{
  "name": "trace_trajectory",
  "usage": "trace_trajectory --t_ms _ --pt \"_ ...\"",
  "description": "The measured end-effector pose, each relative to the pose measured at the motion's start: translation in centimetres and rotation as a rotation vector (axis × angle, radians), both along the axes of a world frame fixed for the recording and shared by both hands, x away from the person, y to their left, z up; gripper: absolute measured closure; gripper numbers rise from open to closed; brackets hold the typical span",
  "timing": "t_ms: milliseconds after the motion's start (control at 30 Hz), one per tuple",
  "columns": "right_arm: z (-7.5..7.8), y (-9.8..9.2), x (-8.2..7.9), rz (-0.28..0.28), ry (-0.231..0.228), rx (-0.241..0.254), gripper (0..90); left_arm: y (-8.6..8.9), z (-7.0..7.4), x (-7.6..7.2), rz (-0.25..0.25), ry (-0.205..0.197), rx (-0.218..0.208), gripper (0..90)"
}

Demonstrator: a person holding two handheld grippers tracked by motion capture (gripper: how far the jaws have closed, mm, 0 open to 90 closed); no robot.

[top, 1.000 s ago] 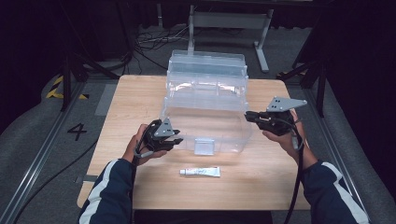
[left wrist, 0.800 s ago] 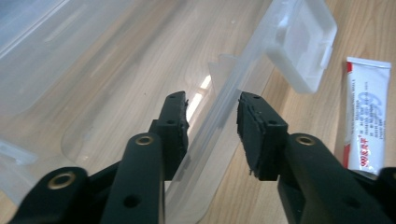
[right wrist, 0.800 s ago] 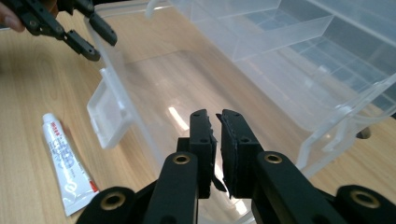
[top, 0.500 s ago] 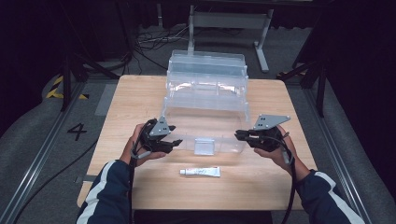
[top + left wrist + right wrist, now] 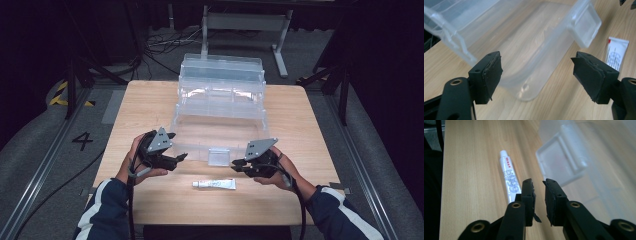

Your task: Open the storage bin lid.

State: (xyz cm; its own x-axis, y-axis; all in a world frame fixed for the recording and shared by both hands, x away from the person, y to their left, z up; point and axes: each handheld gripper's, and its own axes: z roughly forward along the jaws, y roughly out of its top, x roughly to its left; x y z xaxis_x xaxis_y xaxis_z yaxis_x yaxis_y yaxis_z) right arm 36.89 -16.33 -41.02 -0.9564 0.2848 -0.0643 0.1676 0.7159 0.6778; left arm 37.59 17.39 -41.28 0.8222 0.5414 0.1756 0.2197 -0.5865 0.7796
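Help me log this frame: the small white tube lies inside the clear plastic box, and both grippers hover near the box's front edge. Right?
Not quite. The white tube lies on the wooden table in front of the clear plastic box, not inside it, as the high view shows. The left gripper and right gripper do hover near its front edge.

The tube's (image 5: 616,53) far end is cut off behind the left tool's jaw (print too small to read)

Left gripper (image 5: 176,159) held in the left hand (image 5: 142,160), jaws spread wide with nothing between them, tips pointing toward the right gripper (image 5: 237,165). Right gripper gripped by the right hand (image 5: 272,172), jaws drawn close with a narrow gap and nothing between the pads (image 5: 531,192), tips pointing back at the left gripper. Both forearms in dark blue sleeves (image 5: 100,212) with white stripes
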Motion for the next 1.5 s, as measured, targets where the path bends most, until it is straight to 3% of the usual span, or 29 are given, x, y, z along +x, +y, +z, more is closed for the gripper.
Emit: trace_trajectory --t_ms 100,333,467,533,600,767,1000,1233,1500 --pt "-0.6 1.3 -0.4 0.048 0.006 -0.035 73.6 1.1 -0.9 -1.2 0.018 0.005 0.041 23.6" --pt "-2.2 3.8 -1.1 0.109 0.042 -0.134 67.4 3.9 -5.0 -2.5 0.055 0.109 0.106 23.8" --pt "-2.8 4.9 -1.1 0.131 0.056 -0.181 65.8 5.1 -6.5 -2.6 0.076 0.151 0.093 24.1" --pt "-3.1 5.6 -1.2 0.135 0.055 -0.203 64.5 5.9 -7.0 -2.7 0.088 0.178 0.06 23.9" --pt "-3.3 6.1 -1.1 0.146 0.053 -0.224 63.7 6.4 -7.3 -2.7 0.098 0.194 0.034 23.9" --pt "-4.1 7.0 -1.0 0.154 0.061 -0.256 60.7 7.0 -8.2 -2.7 0.101 0.23 0.024 23.7" --pt "-4.7 7.7 -0.8 0.13 0.066 -0.265 58.8 7.2 -8.7 -2.4 0.115 0.262 -0.01 22.0" --pt "-5.3 8.3 -0.6 0.122 0.083 -0.294 64.4 7.2 -8.7 -2.3 0.117 0.261 -0.007 20.9" --pt "-5.4 8.7 -0.4 0.129 0.1 -0.292 69.7 7.2 -8.7 -2.4 0.12 0.264 -0.008 20.9"
